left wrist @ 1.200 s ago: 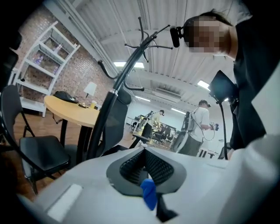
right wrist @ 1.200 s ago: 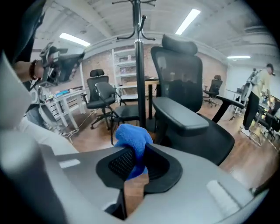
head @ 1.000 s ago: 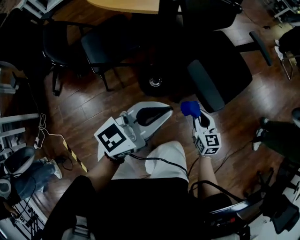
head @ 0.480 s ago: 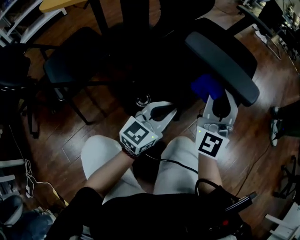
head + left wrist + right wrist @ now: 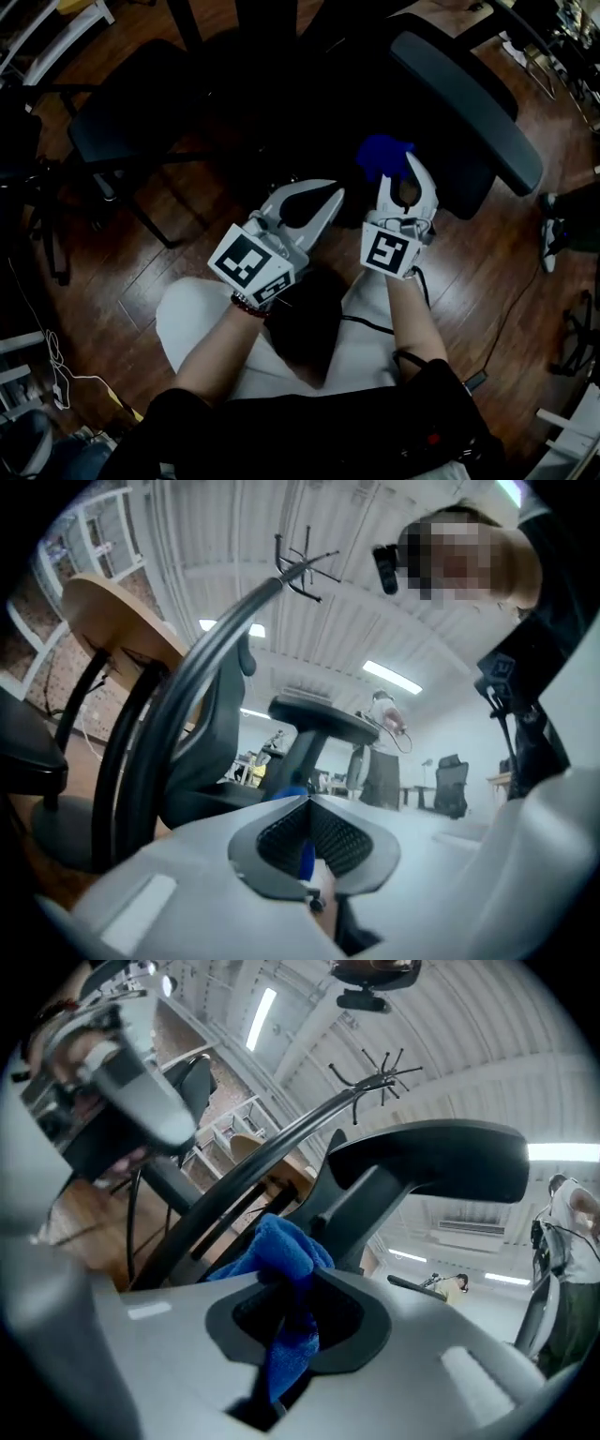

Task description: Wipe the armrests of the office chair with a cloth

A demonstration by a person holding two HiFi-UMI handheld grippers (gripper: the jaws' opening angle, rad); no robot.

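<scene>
- My right gripper [image 5: 400, 172] is shut tight on the blue cloth [image 5: 380, 155].
- In the right gripper view, the cloth is pinched between the two jaws. A soft bunch pokes out past the tips, and a tail hangs down inside.
- My left gripper [image 5: 333, 192] has its jaws closed, with the tips together. It holds nothing.
- In the left gripper view, a thin bit of blue shows through the slit between the jaws. That is the cloth out in front of it.
- The two grippers sit side by side, close together, over the person's lap.
- The left gripper points up and to the right, toward the cloth.
- The long black armrest [image 5: 464, 103] of the office chair [image 5: 309, 56] is just up and to the right of the cloth.
- In the right gripper view, the armrest pad is above the cloth and its post is right behind the cloth.
- I cannot tell if the cloth touches the armrest.
- The person's light trousers [image 5: 202, 314] show under the grippers.
- The floor [image 5: 187, 253] is dark brown wood.
- A second black chair [image 5: 122, 131] stands off to the left.
- In the left gripper view, a round wooden table [image 5: 112, 621] is far back on the left.
</scene>
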